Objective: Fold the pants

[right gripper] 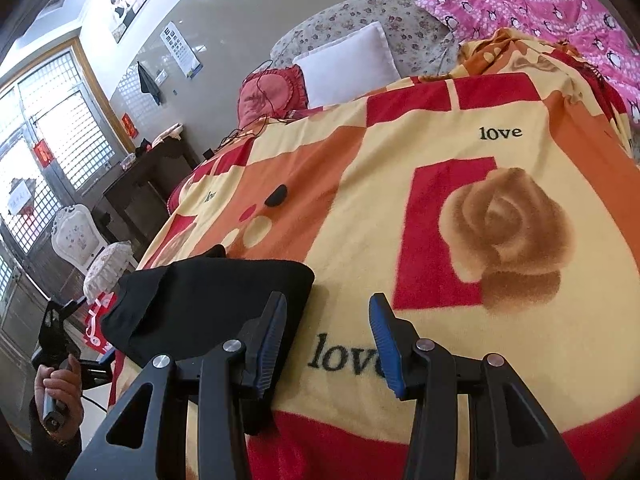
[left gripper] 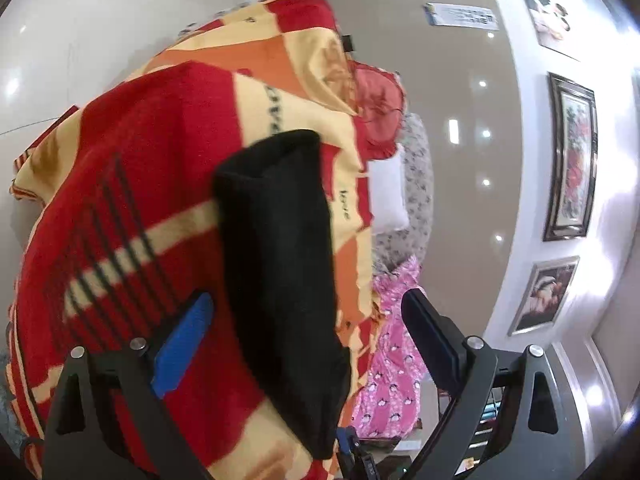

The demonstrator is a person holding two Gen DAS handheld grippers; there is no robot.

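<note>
The black pants [left gripper: 280, 264] lie folded into a compact bundle on the red, orange and yellow blanket [left gripper: 132, 168]. My left gripper [left gripper: 308, 332] is open, its jaws wide apart on either side of the bundle's near end, not gripping it. In the right wrist view the pants [right gripper: 200, 304] lie at lower left on the blanket [right gripper: 400, 184]. My right gripper [right gripper: 328, 340] is open and empty, its left finger just over the bundle's right edge. The left gripper [right gripper: 56, 332] shows at far left, held in a hand.
A white pillow [right gripper: 348, 64], a red cushion [right gripper: 268, 92], a floral bolster [right gripper: 384, 20] and a pink penguin quilt [right gripper: 560, 12] lie at the bed's head. A dark desk [right gripper: 140, 184] and a white chair [right gripper: 76, 236] stand beside the bed. Framed pictures [left gripper: 572, 156] hang on the wall.
</note>
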